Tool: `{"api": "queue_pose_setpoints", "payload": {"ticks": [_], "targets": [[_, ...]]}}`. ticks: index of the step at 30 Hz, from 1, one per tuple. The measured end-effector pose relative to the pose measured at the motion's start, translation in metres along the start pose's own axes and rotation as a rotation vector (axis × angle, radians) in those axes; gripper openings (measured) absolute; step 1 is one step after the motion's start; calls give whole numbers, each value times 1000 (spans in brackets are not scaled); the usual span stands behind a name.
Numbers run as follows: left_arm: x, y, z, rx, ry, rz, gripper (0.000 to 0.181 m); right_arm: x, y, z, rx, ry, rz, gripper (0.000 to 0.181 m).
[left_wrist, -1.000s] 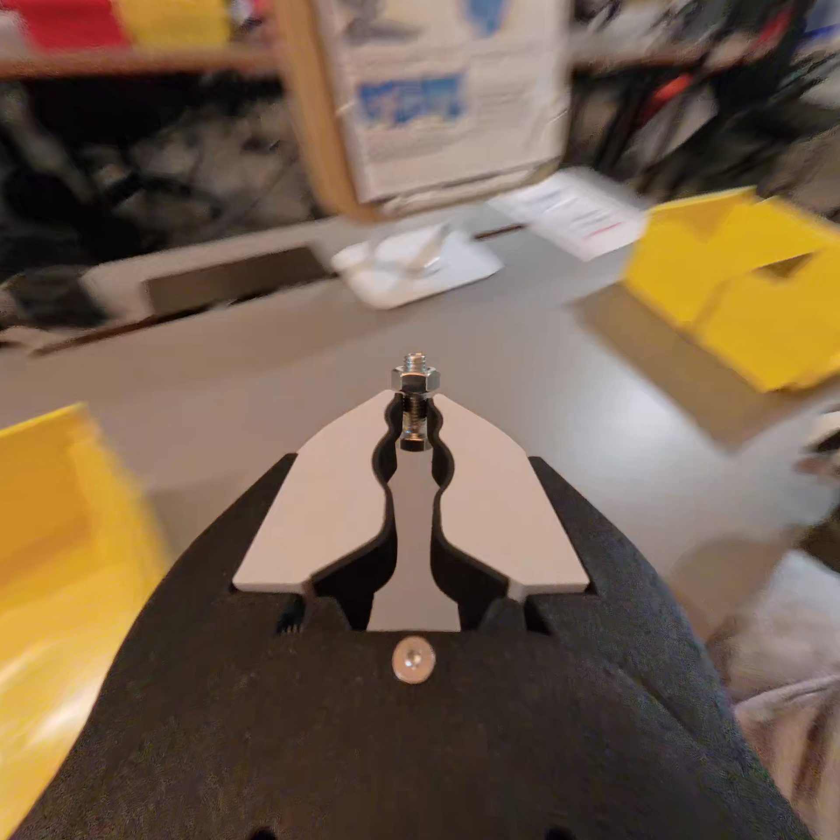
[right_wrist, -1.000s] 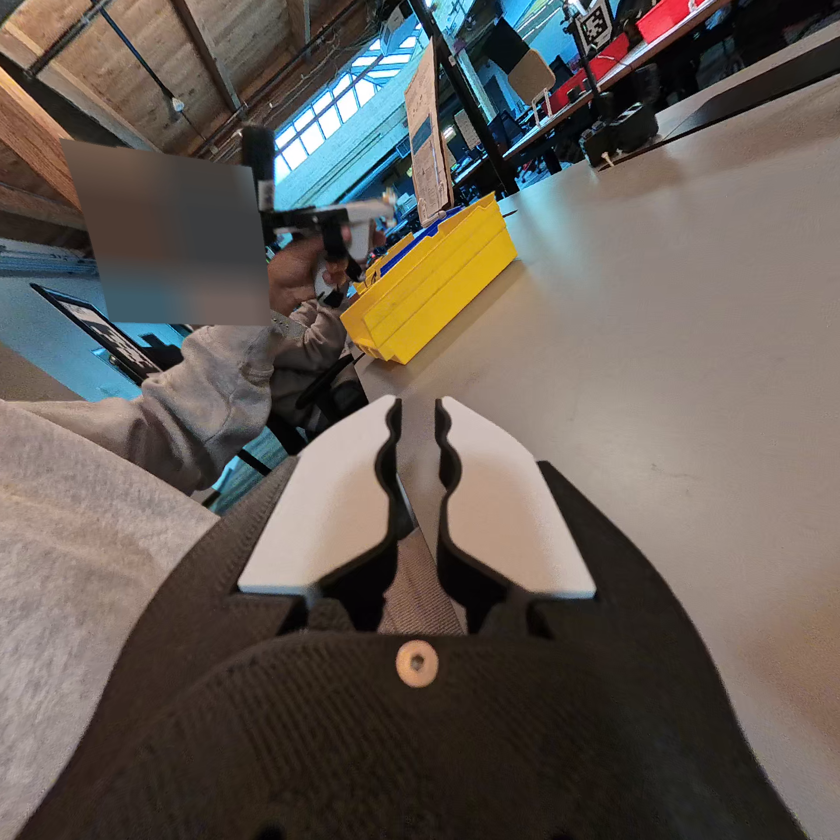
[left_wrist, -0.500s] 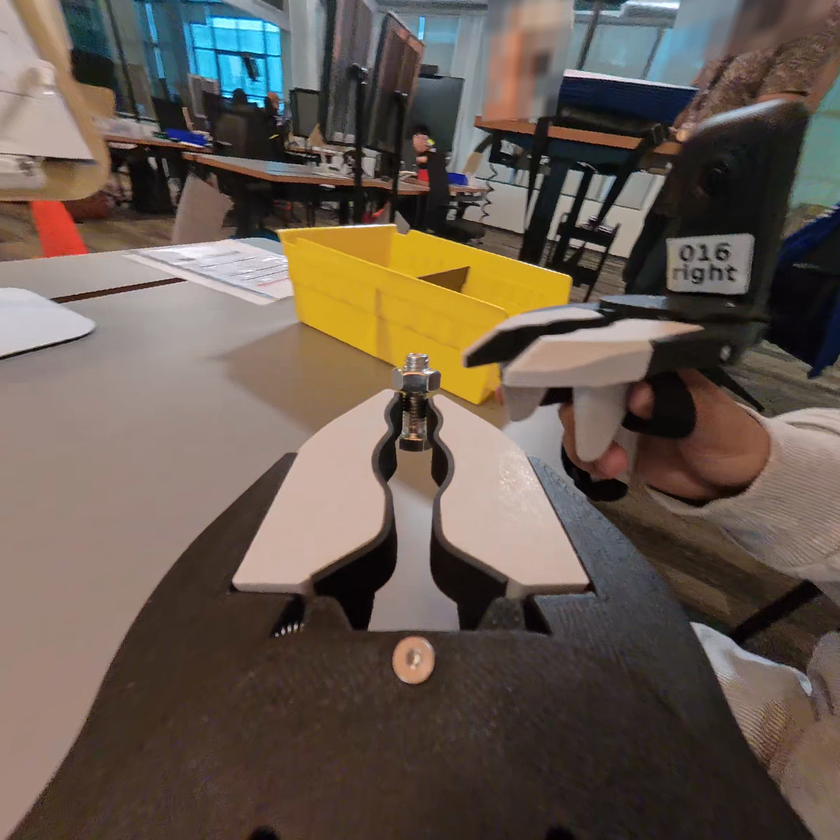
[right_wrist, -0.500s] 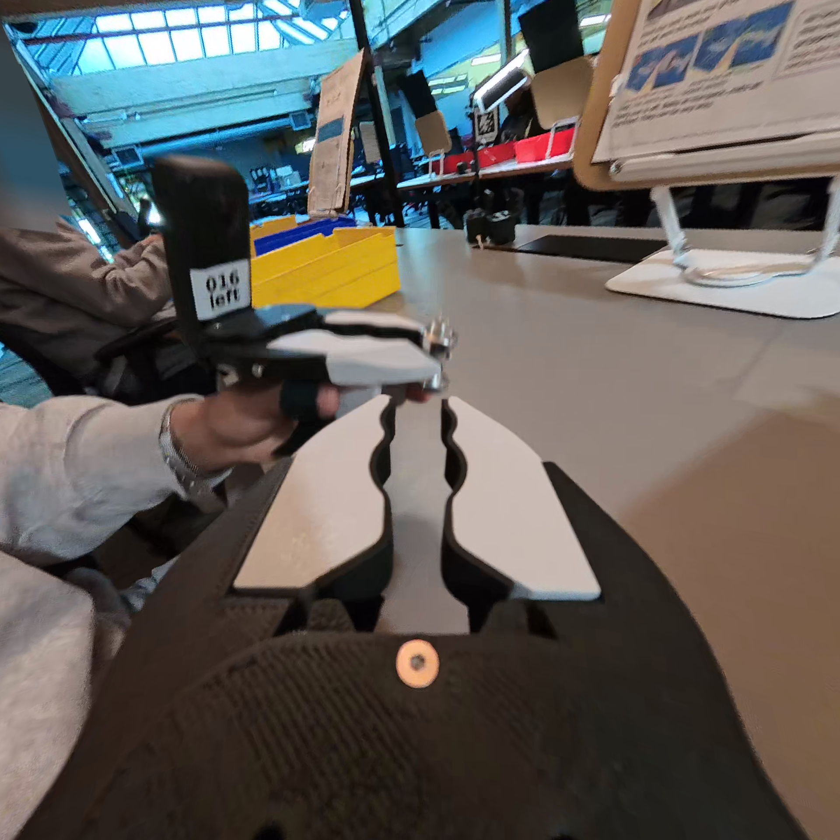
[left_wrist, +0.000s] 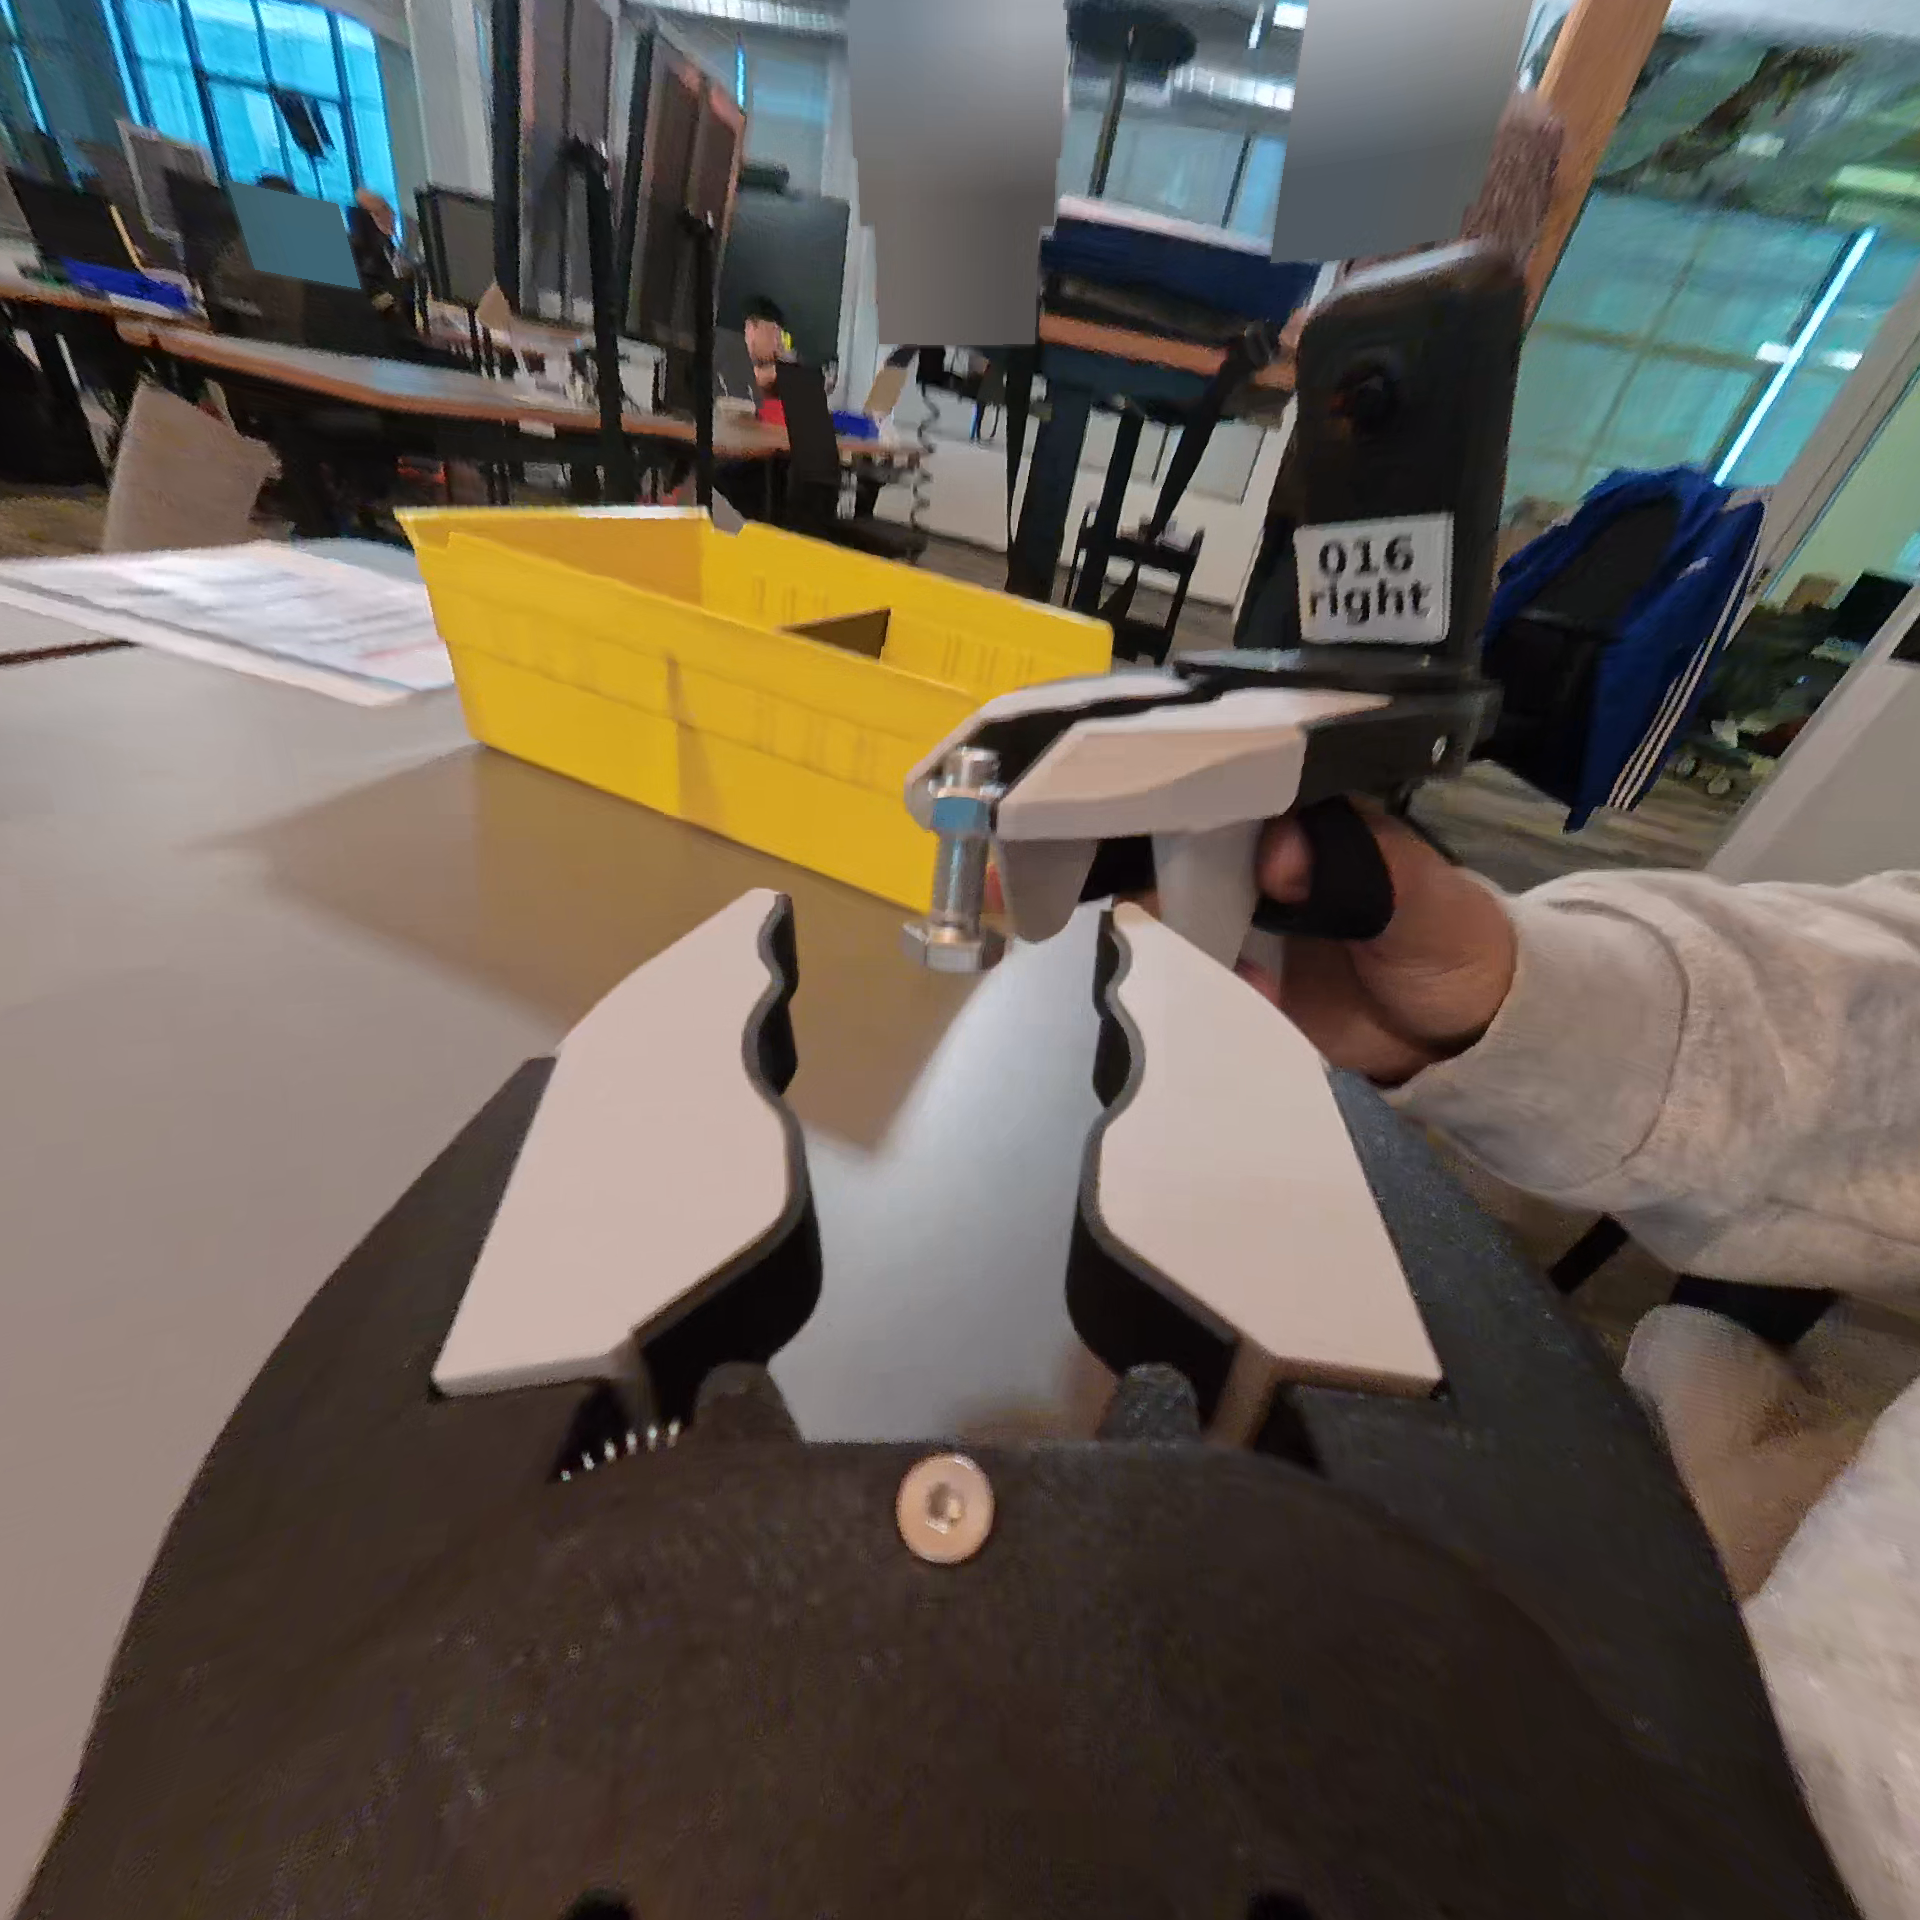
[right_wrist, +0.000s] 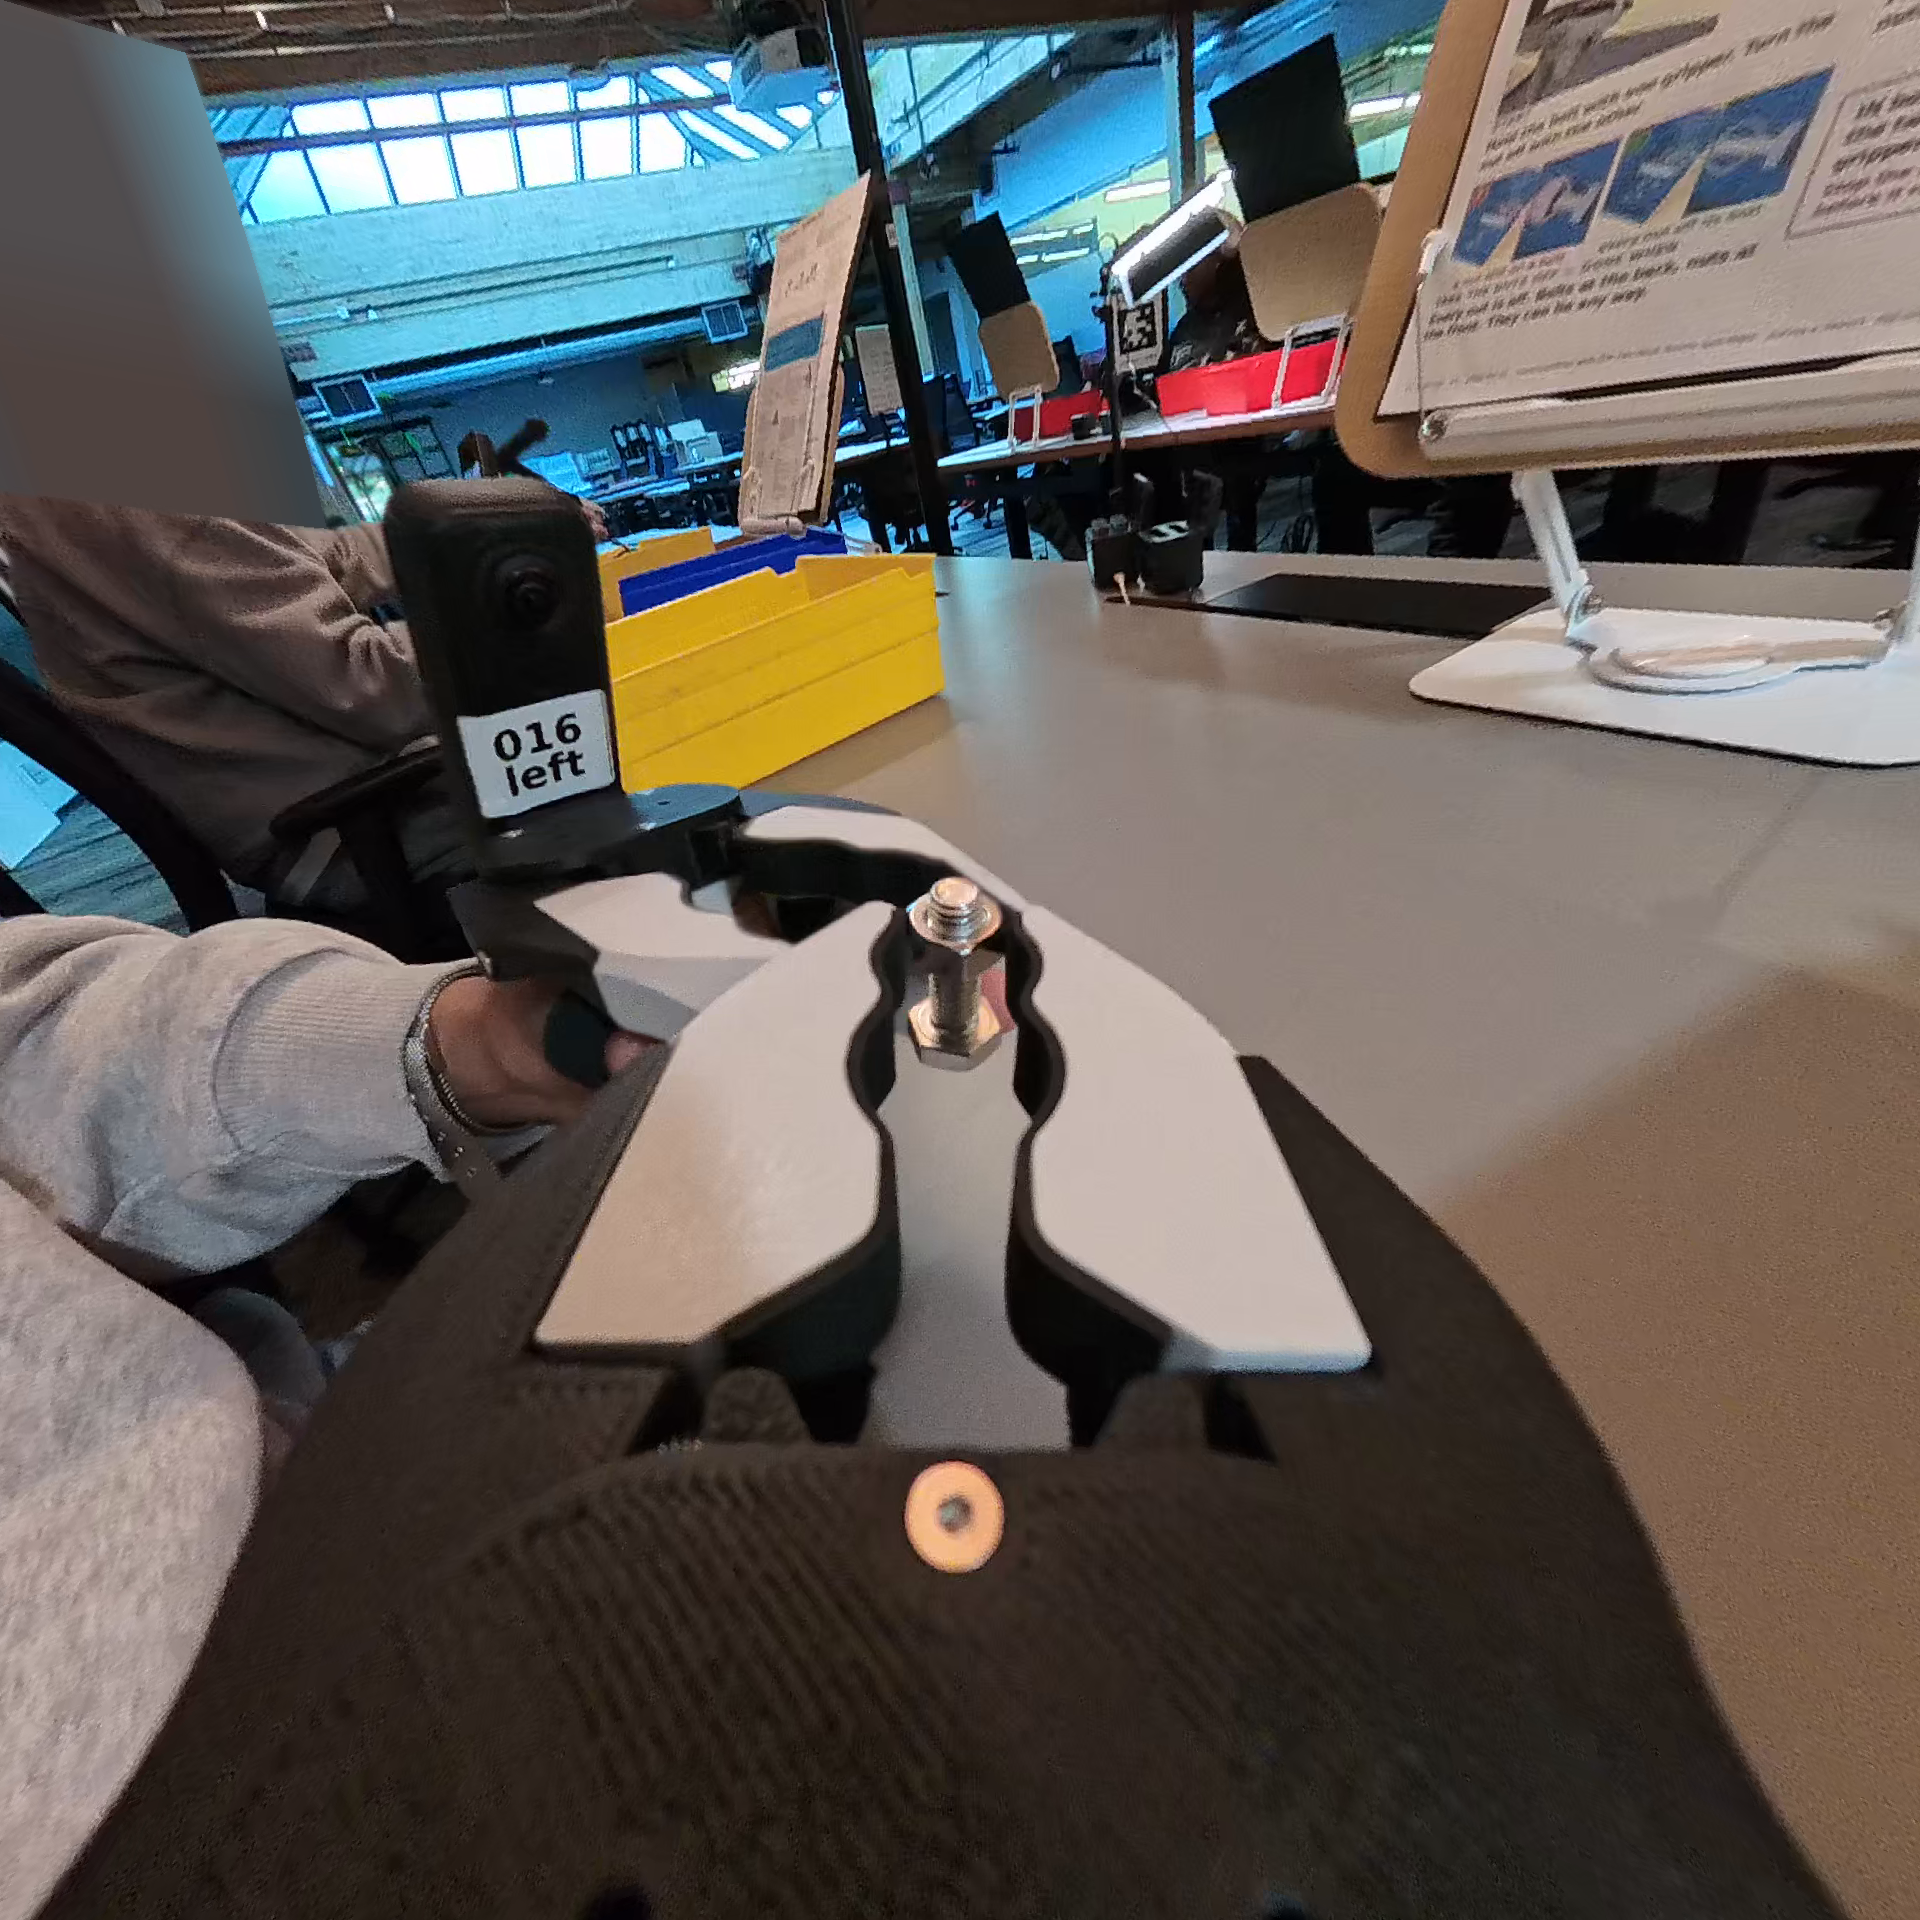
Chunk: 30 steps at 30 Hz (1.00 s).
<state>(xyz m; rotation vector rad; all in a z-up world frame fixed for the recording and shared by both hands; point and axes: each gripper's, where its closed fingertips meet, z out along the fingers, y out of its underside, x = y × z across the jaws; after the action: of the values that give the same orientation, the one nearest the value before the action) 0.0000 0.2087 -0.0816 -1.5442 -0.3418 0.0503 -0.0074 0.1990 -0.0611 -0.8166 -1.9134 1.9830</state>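
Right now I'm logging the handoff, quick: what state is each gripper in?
Left gripper: open, holding nothing.
Right gripper: shut on the bolt, which has a nut threaded on it.

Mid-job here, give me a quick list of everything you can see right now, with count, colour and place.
bolt with nut: one, silver, upright between the right gripper's fingertips
yellow bin: one, on the table beyond the left gripper
yellow bins: stacked, at the table's far left edge, blue one behind
table: one, grey
document stand: one, white base, far right, holding a board with a printed sheet
paper sheet: one, white, flat on the table
left gripper: open, empty
right gripper: shut on the bolt
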Motion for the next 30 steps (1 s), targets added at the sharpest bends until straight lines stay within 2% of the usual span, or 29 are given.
{"api": "queue_pose_setpoints", "payload": {"ticks": [2, 6, 8, 12, 16, 21, 30], "targets": [[-3, 11, 2, -66, -3, 8, 58, 2, -1, -1, 7, -9, 21, 18], [1, 14, 1, -83, 51, -49, 48, 0, 7, 1, -43, -88, 96, 18], [6, 17, 1, -107, 93, -93, 46, -2, 8, 1, -65, -115, 75, 18], [13, 16, -1, -101, 116, -59, 35, -11, 10, -1, -102, -169, -1, 18], [21, 21, -4, -133, 175, -83, 34, -20, 13, 1, -125, -230, -35, 18], [21, 19, -13, -118, 171, -87, 32, -31, 11, 5, -121, -306, -32, 17], [17, 16, -25, -93, 120, -49, 18, -38, 11, 15, -122, -369, -2, 18]]}}
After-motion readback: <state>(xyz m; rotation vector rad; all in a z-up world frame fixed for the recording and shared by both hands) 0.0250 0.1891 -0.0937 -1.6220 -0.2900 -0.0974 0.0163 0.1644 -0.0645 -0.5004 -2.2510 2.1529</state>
